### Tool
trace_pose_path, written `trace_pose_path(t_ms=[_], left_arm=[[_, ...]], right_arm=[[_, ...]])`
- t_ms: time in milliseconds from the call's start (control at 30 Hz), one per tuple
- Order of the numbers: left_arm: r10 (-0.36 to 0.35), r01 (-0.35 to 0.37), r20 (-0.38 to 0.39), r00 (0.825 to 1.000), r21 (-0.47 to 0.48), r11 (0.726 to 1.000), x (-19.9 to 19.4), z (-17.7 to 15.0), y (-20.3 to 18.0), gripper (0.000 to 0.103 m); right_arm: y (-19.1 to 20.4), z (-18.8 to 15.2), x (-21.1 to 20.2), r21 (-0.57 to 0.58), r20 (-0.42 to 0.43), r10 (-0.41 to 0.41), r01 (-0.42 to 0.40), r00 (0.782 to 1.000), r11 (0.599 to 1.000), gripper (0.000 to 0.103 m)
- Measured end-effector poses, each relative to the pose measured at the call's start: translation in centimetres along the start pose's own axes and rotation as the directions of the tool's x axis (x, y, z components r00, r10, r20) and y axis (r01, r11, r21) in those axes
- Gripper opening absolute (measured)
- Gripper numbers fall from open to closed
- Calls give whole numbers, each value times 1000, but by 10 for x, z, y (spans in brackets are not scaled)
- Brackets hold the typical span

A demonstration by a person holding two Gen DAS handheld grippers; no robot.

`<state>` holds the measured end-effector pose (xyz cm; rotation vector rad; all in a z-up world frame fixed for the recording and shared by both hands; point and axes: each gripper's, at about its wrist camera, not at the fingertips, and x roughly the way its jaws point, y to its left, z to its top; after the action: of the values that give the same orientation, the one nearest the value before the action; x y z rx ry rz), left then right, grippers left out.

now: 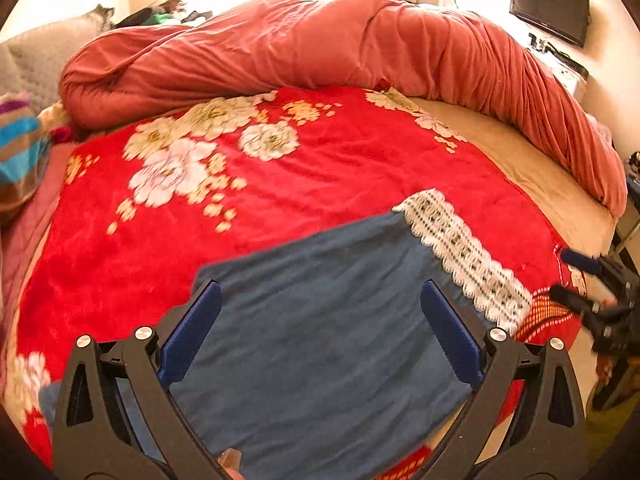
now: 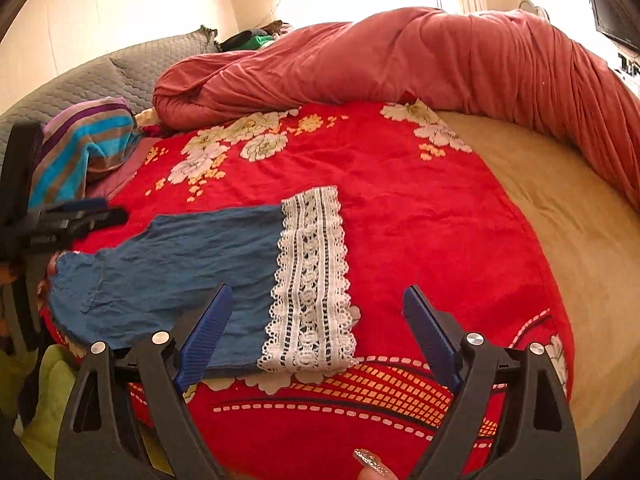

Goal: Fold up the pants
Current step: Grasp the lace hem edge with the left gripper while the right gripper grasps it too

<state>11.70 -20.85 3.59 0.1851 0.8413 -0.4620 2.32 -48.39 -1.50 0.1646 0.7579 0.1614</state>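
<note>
The blue pants lie flat on a red floral blanket, and their white lace cuff points to the right. My left gripper hovers over the blue cloth, open, with nothing between its pads. In the right wrist view the pants stretch leftward from the lace cuff. Above that cuff end my right gripper stands wide open and holds nothing. Each gripper shows in the other's view: the right gripper at the bed's right edge, the left gripper at the waist end.
A rolled coral duvet runs along the back and right of the bed. A striped cloth and a grey quilted pillow lie at the left. Bare tan sheet shows on the right. A dark screen hangs on the wall.
</note>
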Motion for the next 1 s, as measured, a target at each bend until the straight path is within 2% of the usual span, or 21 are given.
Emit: trace_pose_path(t_ms=[200,367,667,767,1000], left_arm=[[-29,32,-39,999,78,996,33,18,-20,93],[-36,49,-132,991,98,994,82,18,-30,93],[-13,44,-179,984,168,985,140,33,-40,93],[-13,46,-202,979,160,986,160,32,-41,93],[-79,107,-211,974,124,987,178,26,-38,93]], right_arm=[[-2,-7,15,32,-30,35,-34,999,999,86],[-4,-11,29,72,-45,65,-62,997,995,86],[-5,-18,54,94,-94,83,-74,992,993,86],[-7,-20,62,111,-106,80,-68,991,991,86],[-2,-20,68,124,-93,105,-93,990,988,87]])
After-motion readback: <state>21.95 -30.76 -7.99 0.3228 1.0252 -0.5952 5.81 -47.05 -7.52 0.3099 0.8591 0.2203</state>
